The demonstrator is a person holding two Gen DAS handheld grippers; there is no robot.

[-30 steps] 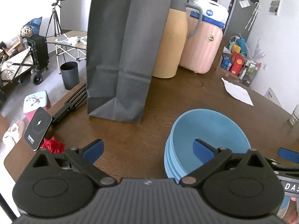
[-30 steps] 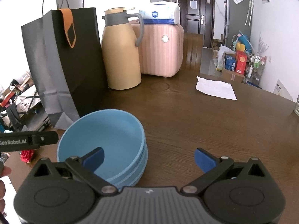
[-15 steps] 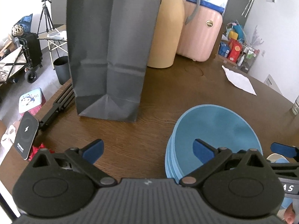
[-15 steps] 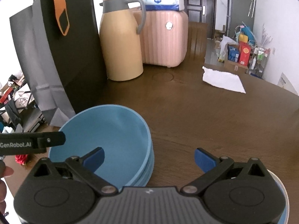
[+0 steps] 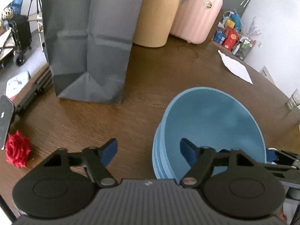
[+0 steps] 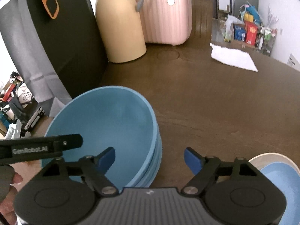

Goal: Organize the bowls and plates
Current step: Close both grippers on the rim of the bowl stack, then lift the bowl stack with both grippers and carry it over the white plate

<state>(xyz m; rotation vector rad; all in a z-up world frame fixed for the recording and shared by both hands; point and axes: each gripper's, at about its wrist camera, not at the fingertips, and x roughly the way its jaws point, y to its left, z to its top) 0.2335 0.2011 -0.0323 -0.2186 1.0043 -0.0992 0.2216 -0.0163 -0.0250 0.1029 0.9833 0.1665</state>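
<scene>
Both grippers closing in on the blue bowl stack!

The left gripper (image 5: pixel 148 150) and right gripper (image 6: pixel 149 157) have dropped lower over the stack of blue bowls (image 5: pixel 210 129), which sits near-centre on the brown table (image 6: pixel 206 101), right of the grey paper bag (image 5: pixel 88 41). Both sets of jaws have just been narrowing and straddle opposite rims, 1 finger inside, 1 outside, not yet pressing, nothing grasped. Looks like a 2-handed lift is coming; a blue plate (image 6: pixel 277 180) waits near right.
</scene>
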